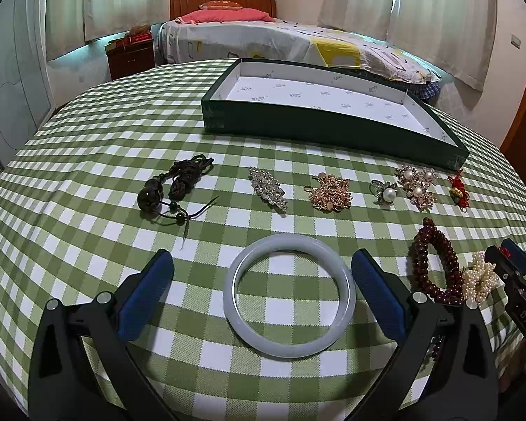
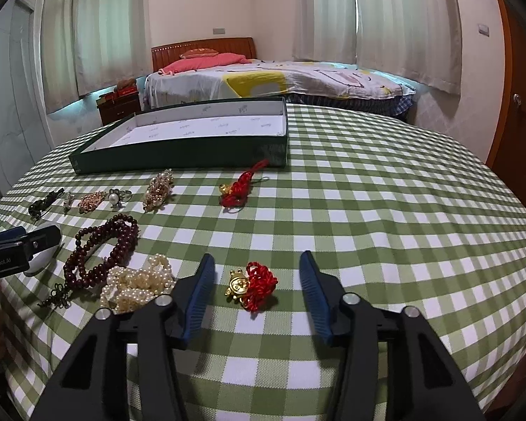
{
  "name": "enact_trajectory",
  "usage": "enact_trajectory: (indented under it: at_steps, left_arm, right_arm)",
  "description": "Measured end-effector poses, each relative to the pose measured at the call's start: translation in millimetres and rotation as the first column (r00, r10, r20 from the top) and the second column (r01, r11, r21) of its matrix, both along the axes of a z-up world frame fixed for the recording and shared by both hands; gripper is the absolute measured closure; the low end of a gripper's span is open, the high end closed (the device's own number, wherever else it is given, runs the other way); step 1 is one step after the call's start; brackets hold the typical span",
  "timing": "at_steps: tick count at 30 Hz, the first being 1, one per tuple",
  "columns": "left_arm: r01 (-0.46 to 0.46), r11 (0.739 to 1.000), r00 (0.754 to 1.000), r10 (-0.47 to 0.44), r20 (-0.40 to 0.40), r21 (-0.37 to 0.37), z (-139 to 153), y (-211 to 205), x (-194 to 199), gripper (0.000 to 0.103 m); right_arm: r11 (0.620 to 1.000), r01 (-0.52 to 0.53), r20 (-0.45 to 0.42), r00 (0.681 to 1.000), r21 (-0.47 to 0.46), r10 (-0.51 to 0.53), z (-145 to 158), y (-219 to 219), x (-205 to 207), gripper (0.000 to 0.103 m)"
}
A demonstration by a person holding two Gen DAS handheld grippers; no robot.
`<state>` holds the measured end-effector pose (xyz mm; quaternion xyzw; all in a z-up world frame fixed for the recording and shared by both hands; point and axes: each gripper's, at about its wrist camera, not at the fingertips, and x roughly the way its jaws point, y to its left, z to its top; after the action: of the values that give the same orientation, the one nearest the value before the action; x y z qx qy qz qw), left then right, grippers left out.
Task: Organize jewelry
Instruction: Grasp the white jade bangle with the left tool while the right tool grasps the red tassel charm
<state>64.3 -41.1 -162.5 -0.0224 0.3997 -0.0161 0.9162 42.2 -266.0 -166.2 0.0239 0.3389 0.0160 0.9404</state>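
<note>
A pale white jade bangle [image 1: 287, 342] lies flat on the green checked tablecloth [image 1: 87, 231]. My left gripper [image 1: 261, 259] stands open around it, one blue pad on each side, neither touching. In the right wrist view a small gold charm on a red knotted cord [image 2: 250, 286] lies between the fingers of my right gripper [image 2: 257, 259]. Those pads stand clear of it on both sides, so the gripper is open. A shallow dark green box [image 1: 333, 129] with a white inside sits empty at the back of the table.
A row of pieces lies before the box: a dark cord necklace [image 1: 179, 186], crystal brooch [image 1: 268, 187], gold chain [image 1: 329, 193], pearl ring [image 1: 385, 193], pearl brooch [image 1: 417, 182], another red charm [image 2: 240, 191]. Dark red beads [image 2: 101, 249] and a pearl bracelet [image 2: 136, 284] lie between the grippers.
</note>
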Motion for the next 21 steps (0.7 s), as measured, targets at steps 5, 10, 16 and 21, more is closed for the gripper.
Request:
enact_trajectory:
  at_steps: [5, 10, 16, 21]
  left_arm:
    - [0.001, 1.0, 1.0, -0.001, 0.0, 0.001, -0.2, 0.9, -1.8, 0.004]
    - [0.014, 0.999, 1.0, -0.014, -0.007, 0.052, -2.3, -5.7, -4.2, 0.004]
    - [0.025, 0.998, 1.0, -0.025, -0.004, 0.056, -2.7, -7.7, -7.1, 0.004]
    - [0.027, 0.998, 1.0, -0.027, -0.003, 0.053, -2.6, -7.4, -7.6, 0.004]
  right_arm:
    - [1.0, -0.022, -0.001, 1.0, 0.003, 0.022, 0.9, 2.7, -1.4, 0.071]
    - [1.0, -0.026, -0.003, 1.0, 0.016, 0.026, 0.6, 1.2, -3.3, 0.077]
    - [0.999, -0.03, -0.006, 1.0, 0.016, 0.03, 1.8, 1.8, -2.8, 0.079]
    - [0.999, -0.039, -0.008, 0.999, 0.022, 0.039, 2.4, 2.6, -3.6, 0.067]
